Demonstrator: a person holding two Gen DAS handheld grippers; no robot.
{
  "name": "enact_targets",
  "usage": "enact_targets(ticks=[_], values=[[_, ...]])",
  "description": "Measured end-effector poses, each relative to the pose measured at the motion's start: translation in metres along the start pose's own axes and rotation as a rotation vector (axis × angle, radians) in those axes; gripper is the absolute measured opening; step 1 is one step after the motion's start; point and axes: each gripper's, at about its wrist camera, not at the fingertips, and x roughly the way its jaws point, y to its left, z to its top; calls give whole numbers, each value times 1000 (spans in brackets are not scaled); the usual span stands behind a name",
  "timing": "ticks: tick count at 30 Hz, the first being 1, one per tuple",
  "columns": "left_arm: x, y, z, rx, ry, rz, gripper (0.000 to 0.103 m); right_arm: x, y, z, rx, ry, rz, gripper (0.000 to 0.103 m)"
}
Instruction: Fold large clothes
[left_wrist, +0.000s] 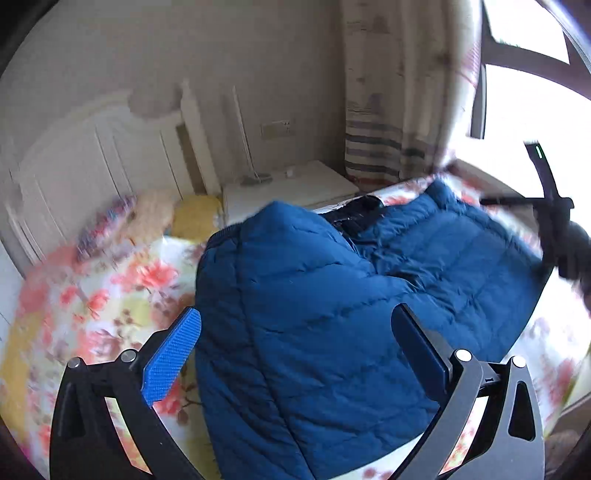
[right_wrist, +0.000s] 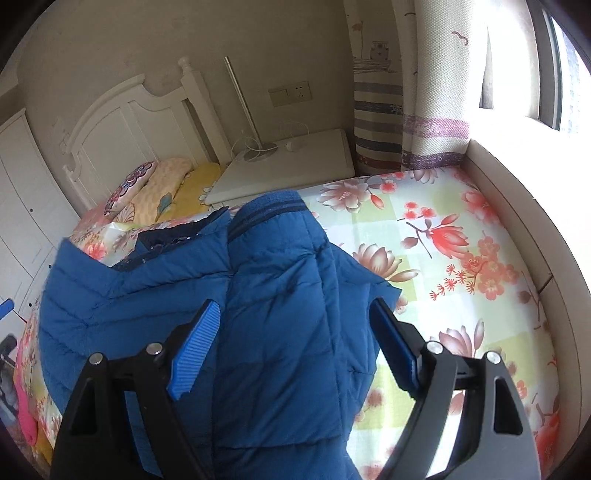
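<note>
A dark blue quilted down jacket (left_wrist: 443, 251) lies spread on the floral bed sheet (left_wrist: 110, 280). One side or sleeve is folded over its body and bulges up in the middle. My left gripper (left_wrist: 295, 314) hovers open over that folded part, its blue pad (left_wrist: 171, 358) off the jacket's left edge. In the right wrist view, the jacket (right_wrist: 110, 280) shows its ribbed cuff (right_wrist: 266, 210) pointing toward the nightstand. My right gripper (right_wrist: 294, 304) is open above the folded sleeve, and its pads are not pressing the fabric.
A white nightstand (right_wrist: 314, 162) with a thin lamp (right_wrist: 243, 99) stands past the bed. Pillows (right_wrist: 162, 184) lean on the white headboard (right_wrist: 122, 122). A striped curtain (right_wrist: 436, 92) and a window ledge (right_wrist: 517, 192) run along the right. Bare sheet (right_wrist: 461, 258) lies right of the jacket.
</note>
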Motion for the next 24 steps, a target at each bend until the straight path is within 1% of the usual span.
enact_targets(ticks=[1,2,3,5,7,9,10,12,14,15,16,17,18,19,22,24], values=[[4,14,2,-41,12,-29,99,-3,4,-2,-22,2,8,82],[11,34,3,-103,29,-67,99,-4,8,-3,-43,4,7,82],[20,53,3,-164,52,-109,99,-6,12,-5,-80,11,-4,82],[38,85,-1,-278,83,-177,99,-5,15,-7,-111,25,-23,83],[54,96,-1,-326,105,-205,98,-4,12,-6,-97,31,-30,83],[66,96,3,-326,113,-210,98,-4,10,-6,-74,27,-26,83],[74,94,7,-325,121,-227,98,-4,11,-7,-70,26,-28,83],[90,89,16,-306,156,-242,98,-2,15,-10,-74,34,-32,83],[113,85,21,-272,217,-189,98,0,19,-15,-89,48,-38,83],[124,82,21,-260,252,-185,95,0,20,-16,-95,52,-39,83],[131,80,19,-255,265,-188,61,0,21,-18,-104,56,-40,83],[133,81,17,-258,271,-186,30,-1,21,-20,-112,61,-41,83],[134,84,14,-293,273,-179,2,-2,19,-21,-118,62,-44,83],[126,88,12,-329,228,-195,2,-4,17,-21,-123,60,-48,83],[102,98,9,-363,115,-212,2,-6,4,-17,-108,55,-42,83],[99,107,9,-403,122,-261,2,-4,-9,-10,-79,54,-43,83]])
